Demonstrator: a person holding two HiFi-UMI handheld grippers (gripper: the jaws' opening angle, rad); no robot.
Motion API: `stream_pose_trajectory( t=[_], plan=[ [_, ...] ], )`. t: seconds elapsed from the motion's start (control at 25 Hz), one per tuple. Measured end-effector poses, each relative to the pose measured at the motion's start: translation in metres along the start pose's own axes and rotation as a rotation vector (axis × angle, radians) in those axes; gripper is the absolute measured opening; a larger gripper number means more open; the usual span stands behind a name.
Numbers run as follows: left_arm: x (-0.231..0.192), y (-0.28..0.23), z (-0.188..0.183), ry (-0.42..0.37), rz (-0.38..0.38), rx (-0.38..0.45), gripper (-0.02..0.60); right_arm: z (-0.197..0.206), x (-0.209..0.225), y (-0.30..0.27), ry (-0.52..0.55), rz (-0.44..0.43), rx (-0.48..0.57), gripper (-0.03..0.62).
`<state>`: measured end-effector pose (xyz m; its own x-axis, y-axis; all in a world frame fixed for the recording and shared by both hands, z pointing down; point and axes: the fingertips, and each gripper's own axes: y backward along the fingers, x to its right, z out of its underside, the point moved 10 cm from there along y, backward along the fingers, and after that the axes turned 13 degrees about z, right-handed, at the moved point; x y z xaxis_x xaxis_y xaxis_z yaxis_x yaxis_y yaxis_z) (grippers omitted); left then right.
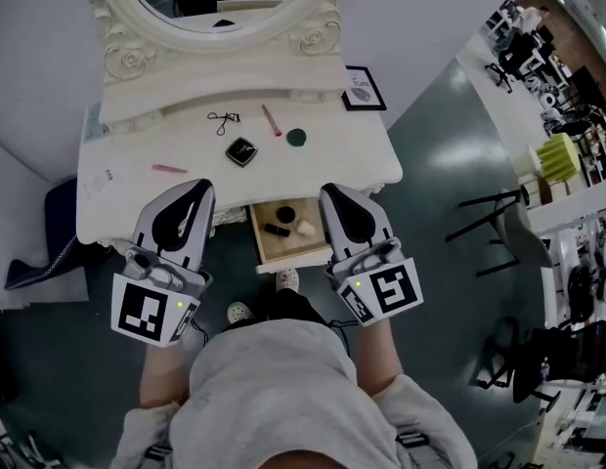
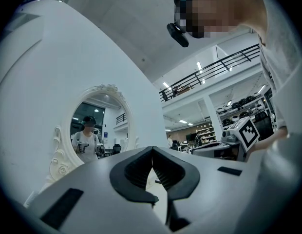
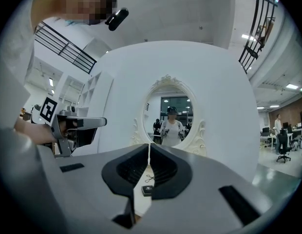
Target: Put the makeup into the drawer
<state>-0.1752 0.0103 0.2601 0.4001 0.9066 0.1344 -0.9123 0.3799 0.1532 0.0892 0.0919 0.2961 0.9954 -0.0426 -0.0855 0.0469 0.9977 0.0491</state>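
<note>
On the white vanity top (image 1: 117,198) lie a black compact (image 1: 241,151), a pink pencil (image 1: 271,119), a dark green round lid (image 1: 297,137), a black eyelash curler (image 1: 224,118) and a pink stick (image 1: 169,168). The small drawer (image 1: 261,237) stands pulled out at the front, holding a black lipstick (image 1: 277,230), a dark round pot (image 1: 285,213) and a white puff (image 1: 305,229). My left gripper (image 1: 199,187) is shut and empty over the table's front edge, left of the drawer. The right gripper (image 1: 332,192) is shut and empty at the drawer's right side. Past its jaws the compact (image 3: 147,190) shows.
An ornate oval mirror (image 1: 220,8) rises at the back of the vanity, and a small framed picture (image 1: 363,88) leans at the back right. A dark chair frame (image 1: 498,218) stands on the floor to the right. The person's feet (image 1: 264,296) are below the drawer.
</note>
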Motion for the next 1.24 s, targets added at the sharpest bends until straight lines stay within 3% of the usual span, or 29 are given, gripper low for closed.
stream_pose_trajectory(
  t=[1.24],
  plan=[
    [0.002, 0.02, -0.007, -0.006, -0.002, 0.021, 0.015, -0.014, -0.023, 0.014, -0.029, -0.005, 0.049, 0.025]
  ],
)
